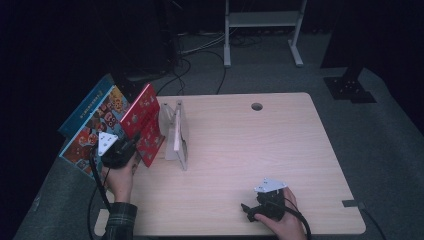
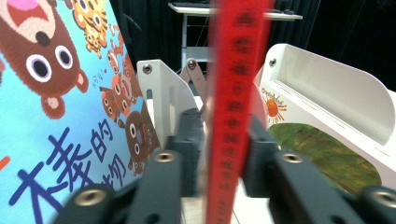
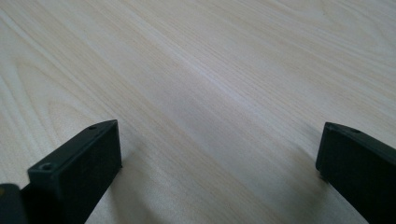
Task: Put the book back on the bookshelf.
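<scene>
High view: at the left edge of the table (image 1: 240,150) a large blue picture book (image 1: 92,125) is seen leaning, with a thinner red book (image 1: 145,122) stood upright on its edge just to its right, and a white book rack (image 1: 176,135) beside that. The left gripper (image 1: 131,145) is held at the near end of the red book, pointing away from the person along the book's length. From the left gripper view, the red book's spine (image 2: 233,112) is seen running upright between the two fingers (image 2: 187,149), so the long axis of the spine stands across the line of the fingers and the cover planes lie parallel to them. A thin gap seems to be left at each pad; the fingers are judged slackened rather than clamped, though the book stays between them. The rack's white dividers (image 2: 327,93) are seen just beyond and to the right, so the nearest slot lies rightward of the book. The left hand is by far the nearer to book and rack. Further right, the right gripper (image 1: 247,210) is rested low on the bare table near the front edge, well apart from the books, its fingers (image 3: 79,163) spread wide with nothing between them.
</scene>
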The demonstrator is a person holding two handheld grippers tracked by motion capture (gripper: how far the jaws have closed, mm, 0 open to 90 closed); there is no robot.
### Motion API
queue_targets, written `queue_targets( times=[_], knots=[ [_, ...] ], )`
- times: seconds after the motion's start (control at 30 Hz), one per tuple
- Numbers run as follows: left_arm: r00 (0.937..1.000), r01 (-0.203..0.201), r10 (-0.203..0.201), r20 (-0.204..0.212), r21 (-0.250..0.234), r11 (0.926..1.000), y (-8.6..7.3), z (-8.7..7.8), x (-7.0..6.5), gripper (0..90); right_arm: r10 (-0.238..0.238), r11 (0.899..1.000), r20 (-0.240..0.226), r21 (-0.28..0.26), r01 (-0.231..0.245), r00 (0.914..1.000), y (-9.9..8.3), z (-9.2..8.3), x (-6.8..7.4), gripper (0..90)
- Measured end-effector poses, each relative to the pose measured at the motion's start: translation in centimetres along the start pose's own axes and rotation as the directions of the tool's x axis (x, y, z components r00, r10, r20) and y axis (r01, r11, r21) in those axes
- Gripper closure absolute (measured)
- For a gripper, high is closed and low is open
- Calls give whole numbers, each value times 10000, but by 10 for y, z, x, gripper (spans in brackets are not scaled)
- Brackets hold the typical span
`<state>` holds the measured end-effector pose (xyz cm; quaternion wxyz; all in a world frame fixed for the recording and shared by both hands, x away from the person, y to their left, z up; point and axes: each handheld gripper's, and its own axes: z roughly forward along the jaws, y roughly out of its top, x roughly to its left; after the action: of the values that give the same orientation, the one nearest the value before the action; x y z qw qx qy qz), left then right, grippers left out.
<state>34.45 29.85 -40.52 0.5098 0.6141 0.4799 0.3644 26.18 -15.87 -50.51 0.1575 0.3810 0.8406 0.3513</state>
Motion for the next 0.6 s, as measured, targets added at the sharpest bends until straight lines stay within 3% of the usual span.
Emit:
queue_targets(
  times=[0.13, 0.17, 0.2, 0.33, 0.37, 0.4, 0.47, 0.5, 0.6],
  knots=[
    [9999, -130, 131, 96, -132, 9998, -1, -4, -1, 522, 1, 10000, -4, 2, -1, 10000, 0, 0, 0, 0],
    [9997, -214, 215, 129, -134, 9997, -1, -5, -2, 522, 1, 10000, -4, 2, -1, 10000, 0, 0, 0, 0],
    [9996, -291, 291, -22, -167, 9994, -1, -8, -4, 437, 2, 10000, 0, 4, -2, 10000, 0, 0, 0, 0],
    [9998, -178, 176, -83, -286, 9994, -1, -13, -5, 270, -9, 10000, -9, 2, 9, 10000, 0, 0, 0, 0],
    [9998, -156, 153, -113, -227, 9996, -1, -15, -6, 270, -10, 10000, -12, 2, 10, 10000, 0, 0, 0, 0],
    [9996, -193, 189, -229, -174, 9997, -1, -19, -8, 175, -9, 10000, -13, 1, 9, 10000, 0, 0, 0, 0],
    [9994, -238, 234, -274, -143, 9996, -2, -21, -9, 162, -8, 10000, -13, 2, 8, 10000, 0, 0, 0, 0],
    [9988, -318, 312, -382, -149, 9994, -3, -26, -13, 97, -6, 10000, -12, 4, 6, 10000, 0, 0, 0, 0],
    [9982, -401, 394, -452, -158, 9991, -4, -32, -17, 51, -9, 10000, -12, 1, 9, 10000, 0, 0, 0, 0]
  ],
)
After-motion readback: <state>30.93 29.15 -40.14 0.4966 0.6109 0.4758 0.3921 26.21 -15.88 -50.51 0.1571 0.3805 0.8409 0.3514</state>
